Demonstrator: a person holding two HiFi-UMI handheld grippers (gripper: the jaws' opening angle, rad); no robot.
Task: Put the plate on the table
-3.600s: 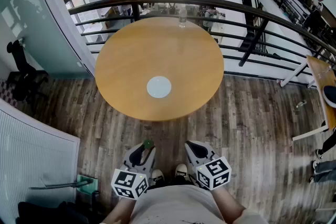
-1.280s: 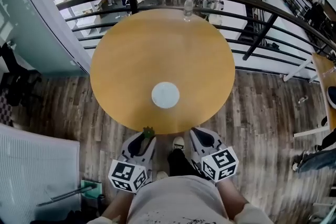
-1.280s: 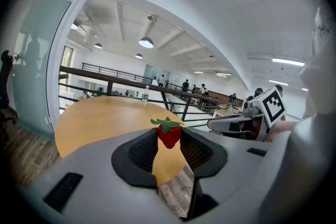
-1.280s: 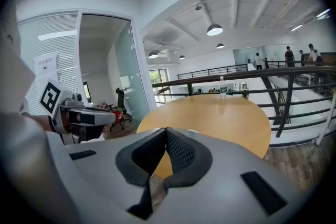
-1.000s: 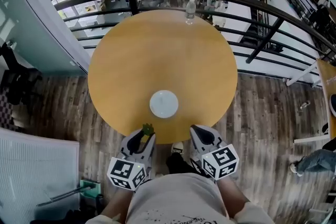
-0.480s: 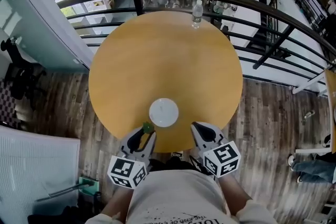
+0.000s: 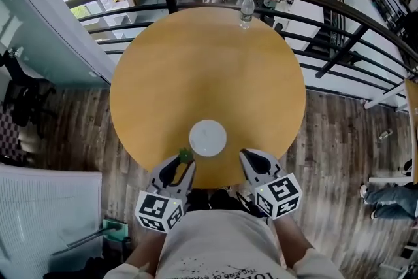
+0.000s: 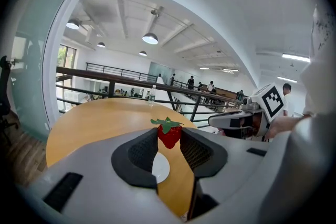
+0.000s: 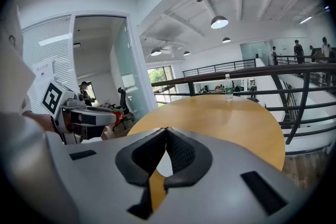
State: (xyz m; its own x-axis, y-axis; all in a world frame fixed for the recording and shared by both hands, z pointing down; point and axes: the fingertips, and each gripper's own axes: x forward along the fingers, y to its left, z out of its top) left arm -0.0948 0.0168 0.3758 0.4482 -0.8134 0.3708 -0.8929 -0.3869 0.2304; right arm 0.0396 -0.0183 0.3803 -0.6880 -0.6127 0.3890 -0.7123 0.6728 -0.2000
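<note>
On the round wooden table (image 7: pixel 196 62), near its close edge, a bare white plate (image 7: pixel 208 138), water bottle (image 7: pixel 246 10) at far edge, label too small to read, left gripper (image 7: pixel 184 162) pinching a strawberry (image 8: pixel 169 135), right gripper (image 7: pixel 245 155) jaws pressed together.

Shirt: a pale grey-white shirt (image 7: pixel 222 248) is worn; dark specks and a line of dark print are noted low on the front, too small to read.
Sleeve: a sleeve (image 7: pixel 308 269) in the same light fabric is seen at the picture's bottom edge.
Left gripper (image 7: pixel 183 161): the shell is moulded in pale grey, rounded, and narrows to two fingers.
Right gripper (image 7: pixel 247 157): the same pale grey shell and shape are recorded.
Pads (image 8: pixel 137 152): black, with a fine gridded texture on the inner faces.
Slots (image 9: pixel 255 185): black rectangular recesses are set into the top of each shell.
Marker cube: a white cube with black square patterns is fixed at the rear of each gripper, left (image 7: pixel 159 210) and right (image 7: pixel 279 195).
</note>
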